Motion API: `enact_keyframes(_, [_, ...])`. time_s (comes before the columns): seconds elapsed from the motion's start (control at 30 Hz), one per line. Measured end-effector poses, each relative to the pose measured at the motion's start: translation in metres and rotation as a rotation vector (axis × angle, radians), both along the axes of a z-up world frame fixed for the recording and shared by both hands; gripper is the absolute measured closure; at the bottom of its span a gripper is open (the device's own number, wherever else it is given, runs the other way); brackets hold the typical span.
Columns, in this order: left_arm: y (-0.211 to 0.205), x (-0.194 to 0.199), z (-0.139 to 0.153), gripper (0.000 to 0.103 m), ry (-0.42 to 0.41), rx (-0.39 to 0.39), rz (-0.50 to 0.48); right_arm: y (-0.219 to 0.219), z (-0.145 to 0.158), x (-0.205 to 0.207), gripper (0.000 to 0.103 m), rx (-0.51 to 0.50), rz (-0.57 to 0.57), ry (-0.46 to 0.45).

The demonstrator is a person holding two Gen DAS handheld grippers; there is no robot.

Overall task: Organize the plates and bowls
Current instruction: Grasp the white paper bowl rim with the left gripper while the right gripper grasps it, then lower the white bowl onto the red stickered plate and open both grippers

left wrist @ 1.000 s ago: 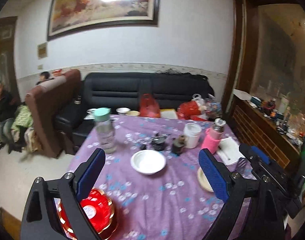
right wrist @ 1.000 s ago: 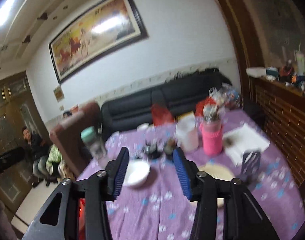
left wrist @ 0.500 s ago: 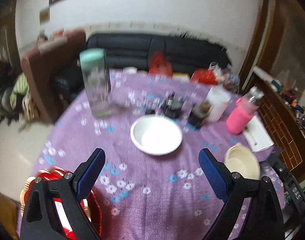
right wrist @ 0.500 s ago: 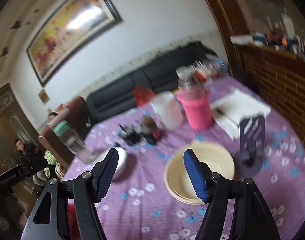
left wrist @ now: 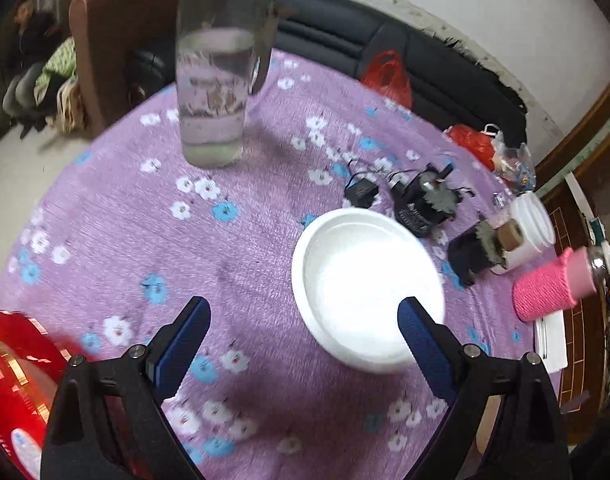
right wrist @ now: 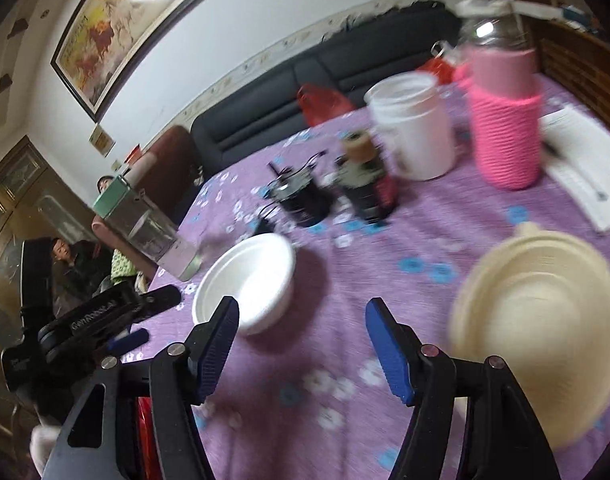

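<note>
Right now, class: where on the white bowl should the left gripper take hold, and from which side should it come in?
Take the white bowl by its near rim, coming from above on the camera side. It sits upright and open on the purple tablecloth, its thin rim exposed; one finger could probably go inside the wall, one outside. The left gripper is open, its right finger already at that edge.

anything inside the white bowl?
The white bowl looks empty in both views; its near rim is partly hidden by the open left gripper's finger.
</note>
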State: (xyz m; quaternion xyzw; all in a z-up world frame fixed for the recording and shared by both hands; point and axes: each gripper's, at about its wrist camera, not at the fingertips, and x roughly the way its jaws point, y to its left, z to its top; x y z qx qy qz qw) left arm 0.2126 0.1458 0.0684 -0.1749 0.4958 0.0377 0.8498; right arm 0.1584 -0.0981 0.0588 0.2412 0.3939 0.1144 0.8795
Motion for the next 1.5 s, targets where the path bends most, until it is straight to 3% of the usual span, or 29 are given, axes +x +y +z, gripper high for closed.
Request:
enact_keyframes(0.07, [0.000, 0.011, -0.012, 0.009, 0.030, -0.008, 0.001, 0.013, -0.006, 0.020, 0.041, -0.011, 0.011, 0.034])
enact_keyframes(0.3, [0.008, 0.039, -0.036, 0.013, 0.088, -0.050, 0.019, 0.036, -0.024, 0.058, 0.046, -0.047, 0.031, 0.106])
enact_keyframes(0.5, [-0.008, 0.045, -0.051, 0.059, 0.158, -0.086, -0.054, 0.047, -0.042, 0.067, 0.074, -0.021, 0.072, 0.164])
enact_keyframes(0.57, [-0.014, 0.043, -0.053, 0.081, 0.171, -0.096, -0.082, 0.045, -0.044, 0.066, 0.084, 0.002, 0.077, 0.172])
enact_keyframes(0.8, [-0.024, 0.012, -0.027, 0.081, 0.114, -0.052, -0.127, 0.038, -0.022, 0.039, 0.085, 0.006, 0.069, 0.130])
enact_keyframes(1.13, [-0.006, -0.063, 0.039, 0.081, -0.040, 0.001, -0.151, 0.063, 0.046, -0.028, 0.085, -0.042, 0.107, -0.004])
enact_keyframes(1.37, [0.045, -0.137, 0.078, 0.081, -0.123, 0.075, -0.123, 0.110, 0.081, -0.077, 0.085, -0.046, 0.208, -0.065])
enact_keyframes(1.5, [0.082, -0.176, 0.084, 0.081, -0.140, 0.141, -0.063, 0.156, 0.082, -0.100, 0.084, -0.031, 0.317, -0.065])
